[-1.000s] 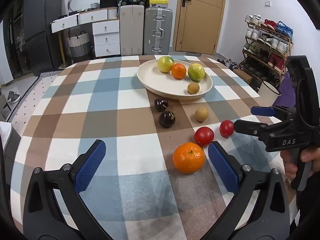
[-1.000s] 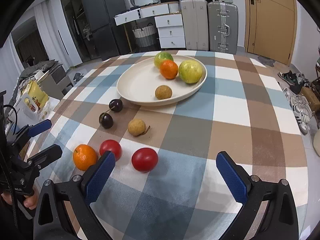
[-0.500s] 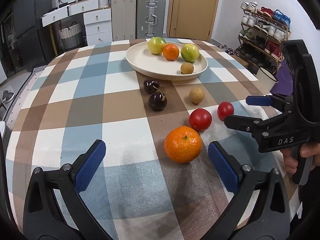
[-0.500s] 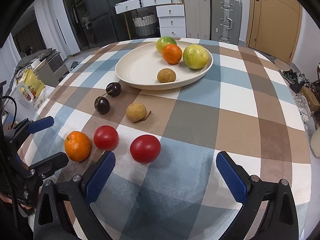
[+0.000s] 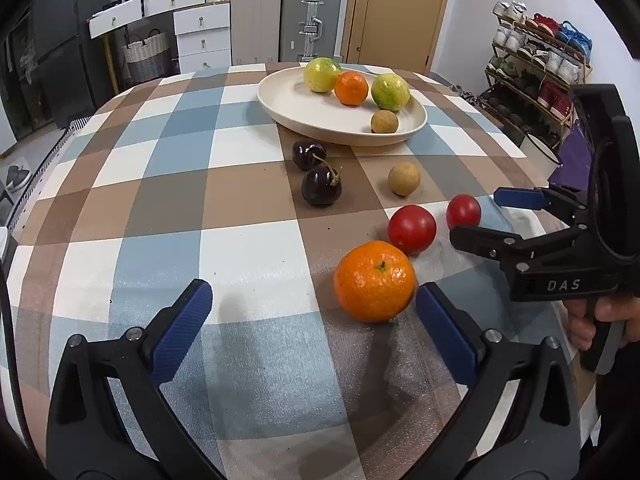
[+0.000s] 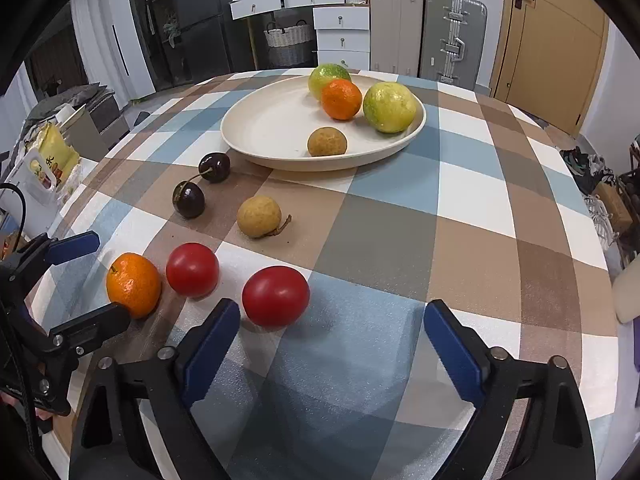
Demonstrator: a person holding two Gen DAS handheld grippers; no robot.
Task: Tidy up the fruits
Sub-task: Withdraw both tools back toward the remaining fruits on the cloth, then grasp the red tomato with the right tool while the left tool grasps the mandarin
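Note:
A cream plate at the far side of the checked table holds two green-yellow fruits, an orange and a longan. On the cloth lie two dark cherries, a longan, two red tomatoes and a tangerine. My left gripper is open, low over the cloth; the tangerine sits just ahead of its right finger. My right gripper is open; the nearest tomato sits just ahead of its left finger.
The table's round edge lies close behind both grippers. Suitcases, white drawers and a door stand beyond the table. A shoe rack is at the right, and bags and boxes at the left.
Both grippers have moved forward and lower towards the fruit. The tangerine now lies close to my left gripper's right finger, and the near tomato close to my right gripper's left finger.

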